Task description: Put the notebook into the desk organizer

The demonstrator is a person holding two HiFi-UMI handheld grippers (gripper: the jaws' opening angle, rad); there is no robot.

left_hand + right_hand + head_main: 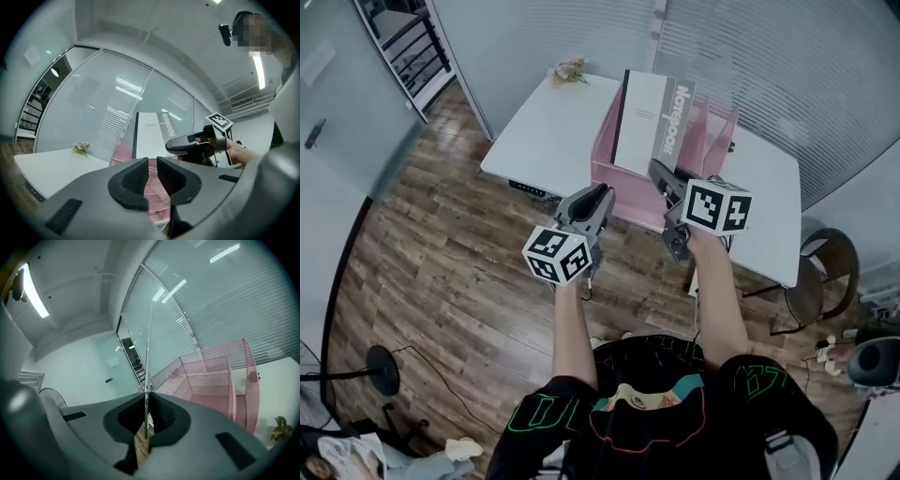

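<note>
**Notebook held upright at the pink organizer**

My right gripper (660, 176) has its fingers pinching the notebook (649, 122) by its lower edge. In the right gripper view the thin cover runs straight up between the pads. The notebook stands nearly upright over the pink mesh desk organizer (623, 192) on the white bench (539, 131). I cannot tell whether it sits in a slot. My left gripper (600, 197) hangs just beside the organizer's front, its fingers slightly parted around nothing.
</note>
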